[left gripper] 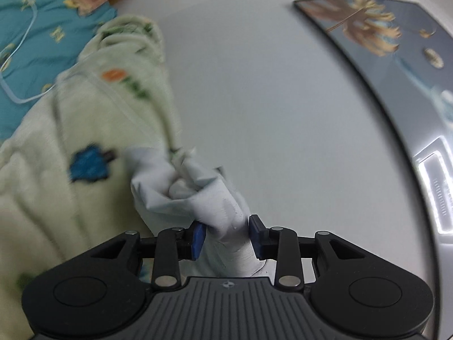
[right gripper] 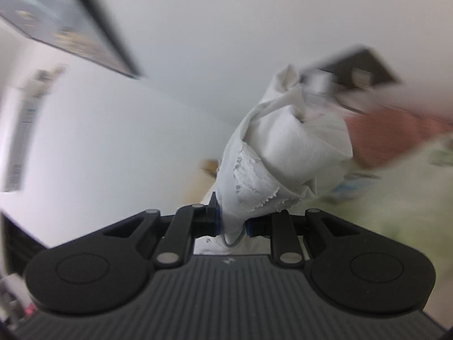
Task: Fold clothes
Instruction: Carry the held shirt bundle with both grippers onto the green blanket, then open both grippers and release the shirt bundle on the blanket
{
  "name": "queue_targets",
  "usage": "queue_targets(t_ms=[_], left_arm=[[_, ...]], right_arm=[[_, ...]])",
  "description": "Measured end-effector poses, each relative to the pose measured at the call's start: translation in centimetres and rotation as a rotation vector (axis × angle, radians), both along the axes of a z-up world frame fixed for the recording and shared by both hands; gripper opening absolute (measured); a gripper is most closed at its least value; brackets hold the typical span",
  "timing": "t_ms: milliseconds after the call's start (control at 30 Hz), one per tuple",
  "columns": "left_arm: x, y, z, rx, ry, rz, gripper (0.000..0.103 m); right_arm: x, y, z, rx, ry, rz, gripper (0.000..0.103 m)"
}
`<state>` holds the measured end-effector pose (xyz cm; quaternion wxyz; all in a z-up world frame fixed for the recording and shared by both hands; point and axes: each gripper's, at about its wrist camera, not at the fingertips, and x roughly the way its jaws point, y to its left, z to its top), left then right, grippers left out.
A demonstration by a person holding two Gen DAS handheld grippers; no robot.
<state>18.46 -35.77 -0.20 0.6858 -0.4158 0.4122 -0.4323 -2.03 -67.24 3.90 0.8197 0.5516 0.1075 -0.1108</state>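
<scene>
A bunched white garment (left gripper: 184,189) rises out of my left gripper (left gripper: 226,238), whose blue pads press on its lower part. It is lifted in front of a plain white wall. In the right wrist view the same kind of white cloth (right gripper: 283,153), with a cracked white print on it, stands twisted between the jaws of my right gripper (right gripper: 232,223), which is shut on it. Both views are blurred by motion.
A pale green blanket (left gripper: 56,170) with blue and orange prints lies at the left, over a teal bedsheet (left gripper: 34,28). A framed picture (left gripper: 382,42) hangs on the wall. A white wall unit (right gripper: 22,130) and a reddish surface (right gripper: 390,138) show in the right wrist view.
</scene>
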Motion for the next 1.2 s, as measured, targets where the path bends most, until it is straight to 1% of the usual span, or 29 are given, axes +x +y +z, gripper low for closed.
queue_targets(t_ms=[67, 100, 133, 167, 267, 333, 400, 467, 500, 600, 633, 667, 733, 900, 933, 967, 1033, 1100, 1167, 1200], left_arm=[[-0.4, 0.8, -2.3, 0.033, 0.026, -0.009, 0.034], [-0.6, 1.1, -3.0, 0.046, 0.035, -0.012, 0.034], [-0.9, 1.5, -3.6, 0.059, 0.04, -0.013, 0.034], [-0.6, 1.7, -4.1, 0.075, 0.039, -0.015, 0.034], [-0.5, 2.0, -4.4, 0.14, 0.017, -0.018, 0.034], [-0.2, 2.0, -3.9, 0.182, -0.006, -0.026, 0.035], [-1.2, 2.4, -2.7, 0.228, -0.047, -0.038, 0.04], [-3.0, 3.1, -1.1, 0.279, -0.093, -0.047, 0.049], [-3.9, 3.6, -0.3, 0.302, -0.117, -0.052, 0.051], [-6.7, 4.8, 2.3, 0.363, -0.182, -0.062, 0.064], [-7.5, 5.3, 3.2, 0.39, -0.211, -0.058, 0.072], [-8.4, 5.8, 4.1, 0.419, -0.25, -0.048, 0.077], [-10.2, 6.8, 6.0, 0.466, -0.329, -0.031, 0.082], [-15.5, 9.2, 10.1, 0.539, -0.473, -0.017, 0.086], [-16.5, 9.6, 10.8, 0.55, -0.504, -0.009, 0.09], [-17.5, 10.1, 11.4, 0.558, -0.535, 0.002, 0.098], [-19.6, 10.9, 12.7, 0.575, -0.596, 0.025, 0.103], [-21.5, 11.8, 13.8, 0.588, -0.651, 0.044, 0.103], [-23.4, 12.7, 14.5, 0.595, -0.696, 0.054, 0.103], [-24.3, 13.1, 14.8, 0.607, -0.72, 0.061, 0.103]], right_arm=[[-1.0, -0.3, -3.0, 0.042, 0.097, -0.003, 0.02], [-1.5, -0.4, -4.4, 0.067, 0.139, -0.003, 0.02], [-2.0, -0.5, -5.6, 0.085, 0.169, -0.004, 0.02], [-2.4, -0.4, -6.1, 0.086, 0.169, -0.005, 0.02], [-2.8, 0.3, -5.7, 0.09, 0.183, -0.009, 0.021], [-3.0, 0.7, -5.5, 0.093, 0.192, -0.012, 0.023], [-3.3, 1.2, -5.3, 0.095, 0.201, -0.015, 0.026], [-3.6, 1.7, -5.0, 0.098, 0.21, -0.017, 0.034], [-3.9, 2.0, -4.8, 0.092, 0.214, -0.019, 0.035], [-6.0, 3.4, -2.9, 0.028, 0.217, -0.016, 0.037], [-6.6, 3.9, -2.3, 0.011, 0.214, -0.008, 0.037], [-7.2, 4.4, -1.8, -0.007, 0.212, -0.001, 0.037], [-8.3, 5.6, -0.5, -0.054, 0.207, 0.015, 0.037], [-10.7, 9.2, 2.4, -0.226, 0.197, 0.038, 0.037], [-11.3, 10.0, 2.8, -0.263, 0.193, 0.038, 0.037], [-11.8, 10.9, 3.2, -0.299, 0.189, 0.039, 0.037], [-12.8, 12.5, 4.1, -0.371, 0.182, 0.039, 0.039], [-13.8, 14.2, 4.9, -0.444, 0.174, 0.04, 0.052], [-14.9, 15.8, 5.8, -0.516, 0.167, 0.041, 0.072], [-15.4, 16.6, 6.2, -0.553, 0.163, 0.041, 0.074]])
